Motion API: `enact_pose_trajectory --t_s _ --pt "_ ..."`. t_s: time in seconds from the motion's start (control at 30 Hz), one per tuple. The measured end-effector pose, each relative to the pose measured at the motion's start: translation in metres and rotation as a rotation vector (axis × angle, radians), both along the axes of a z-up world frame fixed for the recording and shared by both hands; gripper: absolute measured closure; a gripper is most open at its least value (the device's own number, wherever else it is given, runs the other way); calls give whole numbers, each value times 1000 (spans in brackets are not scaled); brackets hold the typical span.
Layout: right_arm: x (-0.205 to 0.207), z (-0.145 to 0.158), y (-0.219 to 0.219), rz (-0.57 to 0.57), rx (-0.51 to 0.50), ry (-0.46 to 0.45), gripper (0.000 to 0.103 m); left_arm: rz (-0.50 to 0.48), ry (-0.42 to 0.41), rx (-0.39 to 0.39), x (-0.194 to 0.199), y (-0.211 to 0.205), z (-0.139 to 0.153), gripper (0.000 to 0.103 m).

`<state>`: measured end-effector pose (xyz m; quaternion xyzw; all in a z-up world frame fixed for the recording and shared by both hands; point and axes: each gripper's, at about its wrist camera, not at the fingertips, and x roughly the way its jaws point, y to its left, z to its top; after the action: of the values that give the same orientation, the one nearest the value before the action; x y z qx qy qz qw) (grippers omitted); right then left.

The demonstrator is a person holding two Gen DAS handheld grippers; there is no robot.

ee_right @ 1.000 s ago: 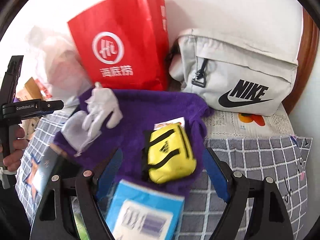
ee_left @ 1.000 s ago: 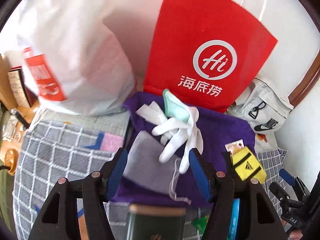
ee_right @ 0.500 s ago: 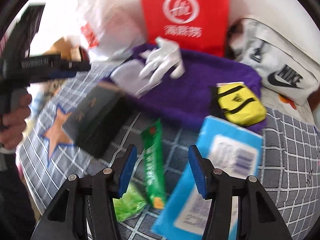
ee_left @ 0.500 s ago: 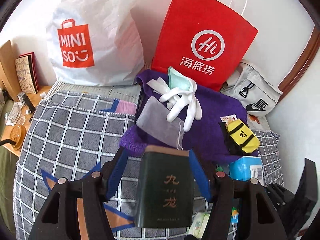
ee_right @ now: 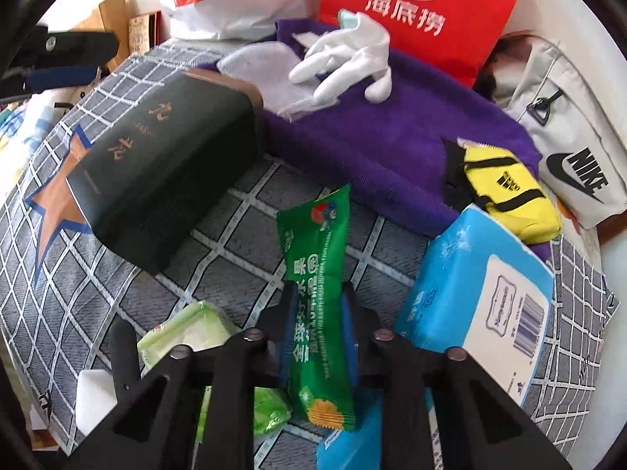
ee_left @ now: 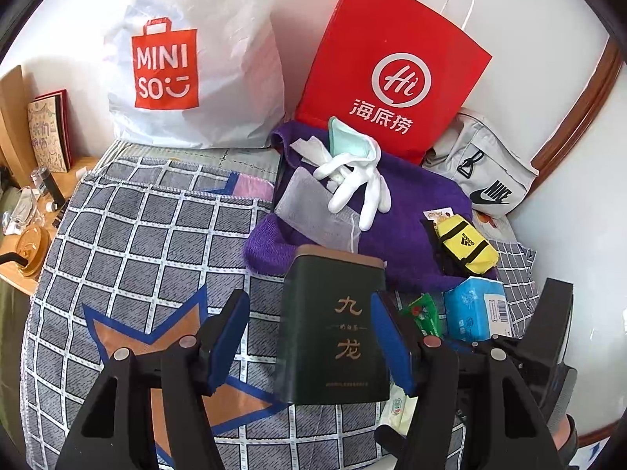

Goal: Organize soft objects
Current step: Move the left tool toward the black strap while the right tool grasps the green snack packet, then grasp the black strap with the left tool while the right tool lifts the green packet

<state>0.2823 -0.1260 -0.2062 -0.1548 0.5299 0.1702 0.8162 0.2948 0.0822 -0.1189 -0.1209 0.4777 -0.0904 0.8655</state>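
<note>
Green snack packet [ee_right: 319, 313] is pinched between the blue pads of our right gripper [ee_right: 318, 337], which are pressed onto its sides. It sits over the checked blanket [ee_right: 243, 243], near the front edge, with a blue tissue pack [ee_right: 482, 293] just beside it and a light green pack [ee_right: 188, 337] on the other side. Our left gripper [ee_left: 309, 337] has its fingers spread wide around a dark green box [ee_left: 333, 325], and we cannot tell if they touch it. Farther back, white gloves [ee_left: 352, 180] and a yellow pouch [ee_left: 466, 243] lie on a purple towel [ee_left: 411, 211] by the red bag [ee_left: 392, 66].
</note>
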Motion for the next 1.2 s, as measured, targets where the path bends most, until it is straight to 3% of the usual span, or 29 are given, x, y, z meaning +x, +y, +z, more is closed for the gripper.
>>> enact_pose_trajectory --t_s 0.27,0.6,0.87,1.03,1.2 --pt "-16 41 -21 -44 171 -71 90 16 -3 16 -24 4 5 41" --pt "-80 76 -49 -119 297 -99 90 2 7 88 -83 -14 6 41" --pt "-139 69 -88 -170 342 -74 90 -33 46 68 -128 -39 -13 41" --pt "-169 47 -105 -174 368 -30 90 -72 58 94 -148 -57 -29 41" --pt "-174 16 -123 -227 369 13 89 -78 89 48 -152 -65 -43 41"
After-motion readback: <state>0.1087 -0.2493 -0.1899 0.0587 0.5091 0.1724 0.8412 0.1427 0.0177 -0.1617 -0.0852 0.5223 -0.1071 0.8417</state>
